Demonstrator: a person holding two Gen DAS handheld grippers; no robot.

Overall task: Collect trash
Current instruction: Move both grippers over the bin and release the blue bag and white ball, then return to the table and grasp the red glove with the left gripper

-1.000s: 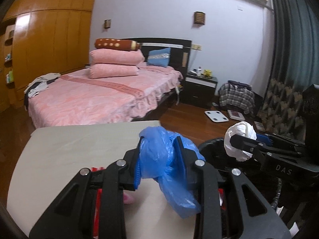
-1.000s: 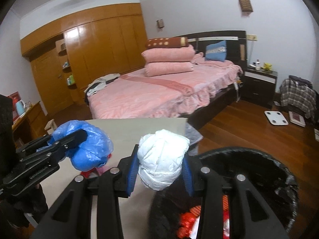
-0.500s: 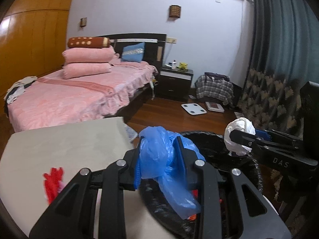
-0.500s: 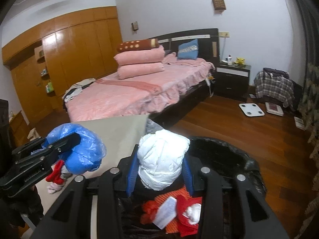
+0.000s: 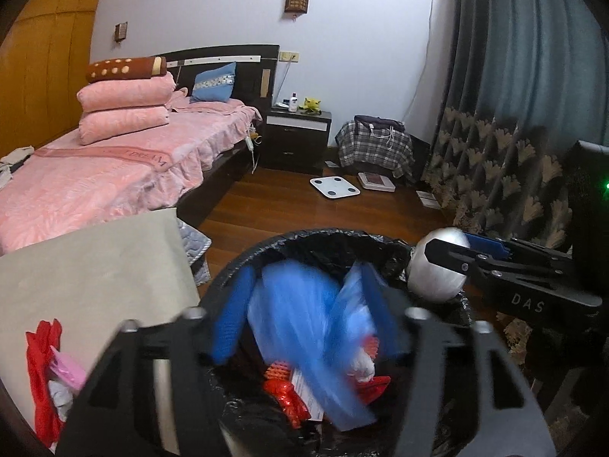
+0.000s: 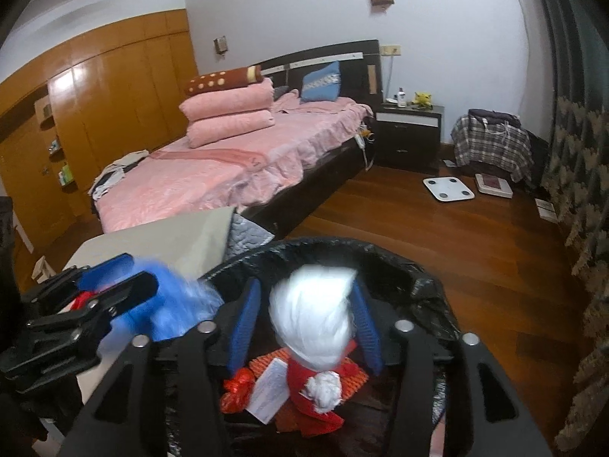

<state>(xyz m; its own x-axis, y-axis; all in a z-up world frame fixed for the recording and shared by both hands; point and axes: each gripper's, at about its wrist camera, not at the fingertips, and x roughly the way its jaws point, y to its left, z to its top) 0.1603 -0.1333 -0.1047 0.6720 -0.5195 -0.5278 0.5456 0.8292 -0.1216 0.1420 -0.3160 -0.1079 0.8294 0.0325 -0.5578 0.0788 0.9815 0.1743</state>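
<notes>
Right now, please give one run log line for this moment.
left gripper: opening, blue bag dropping | right gripper: opening, white wad dropping | both over bin

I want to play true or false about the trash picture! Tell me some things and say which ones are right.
1. The bin has a black liner. True.
2. The blue bag is over the bed. False: it is over the bin, between the left gripper's opening jaws.
3. The white wad is between the right gripper's blue pads. True.
4. The bin is empty. False: red trash lies inside.
5. The table is bare. False: red scraps remain.
</notes>
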